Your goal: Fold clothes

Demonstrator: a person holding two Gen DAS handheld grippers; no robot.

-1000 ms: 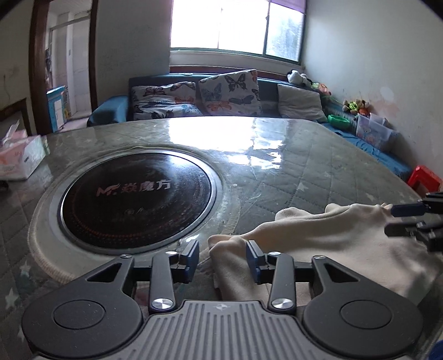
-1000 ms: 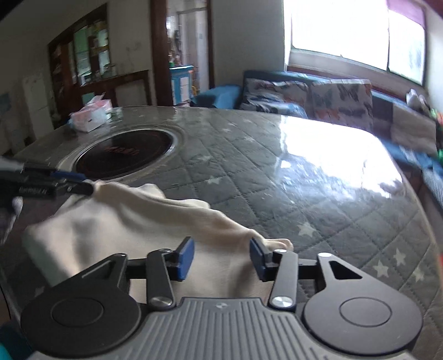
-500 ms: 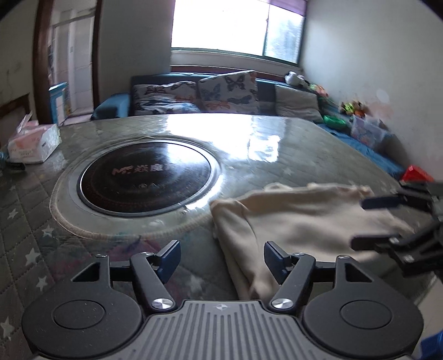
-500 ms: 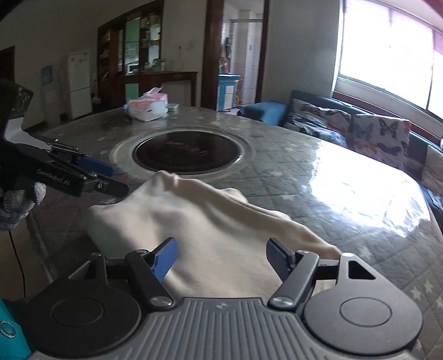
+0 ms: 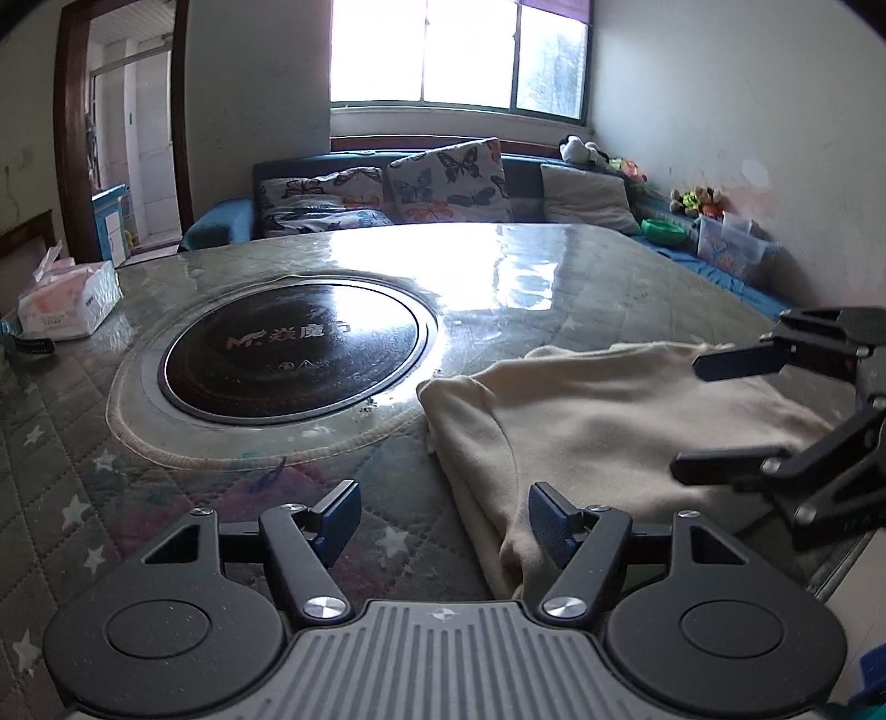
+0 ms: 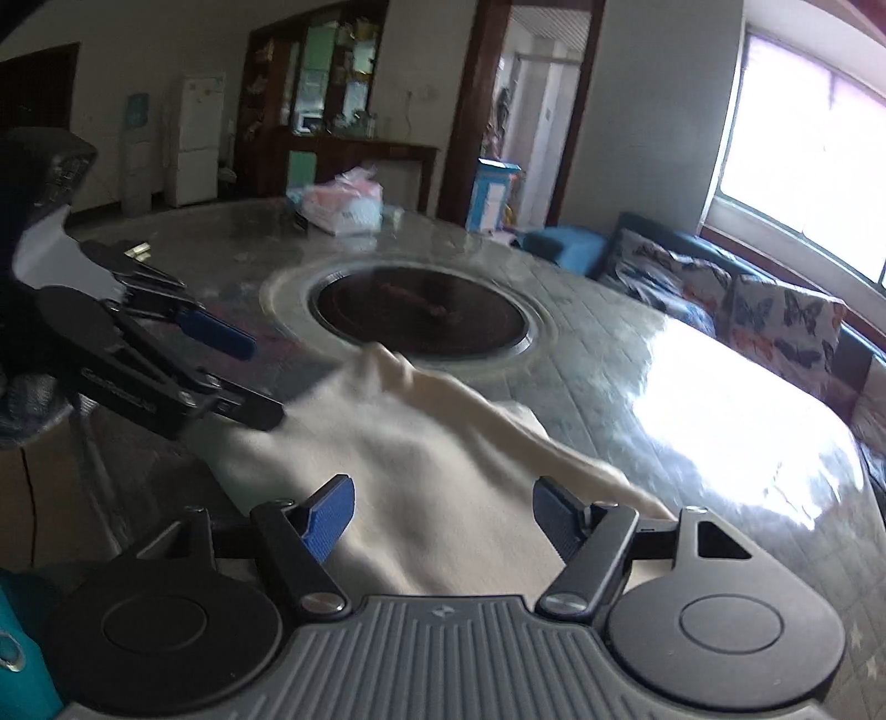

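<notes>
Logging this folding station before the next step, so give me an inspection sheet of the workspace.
Surface: quilted table under glossy cover, round black cooktop inset.
Job's things: cream garment lying rumpled at the near edge.
Clutter: tissue pack at far left.
Grippers: left tongs open, nothing between them; right tongs open above the garment.
Cables: nothing seen.
Surroundings: sofa with butterfly cushions, bright window, doorway.

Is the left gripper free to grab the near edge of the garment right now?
Probably yes. The left gripper is open, and the cream garment lies partly between its fingers, with nothing covering that edge. The right gripper is over the far side, clear of it.
</notes>
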